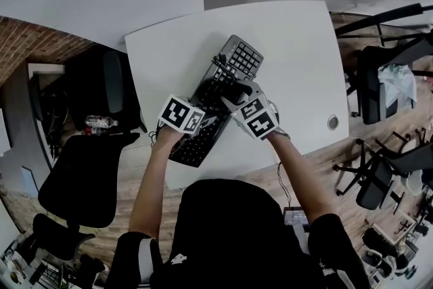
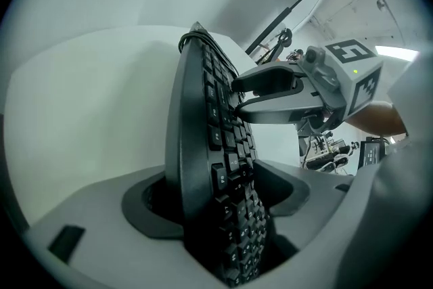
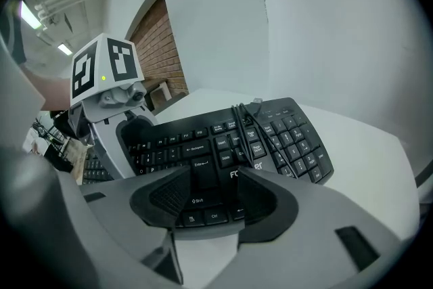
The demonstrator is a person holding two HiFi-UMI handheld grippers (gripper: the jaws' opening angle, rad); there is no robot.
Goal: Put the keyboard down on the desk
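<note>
A black keyboard with its cable wrapped around it lies slanted on the white desk. My left gripper straddles its near left end. In the left gripper view the keyboard stands edge-on between the wide jaws of my left gripper, with a dark gap behind its back. My right gripper hovers over the keyboard's middle. In the right gripper view its jaws are spread over the keys, gripping nothing. Each gripper shows in the other's view: the right and the left.
A black office chair and a water bottle are on the left, beside the desk. More chairs crowd the right side. A round cable grommet sits in the desk near its right front corner. A monitor stands beyond the keyboard.
</note>
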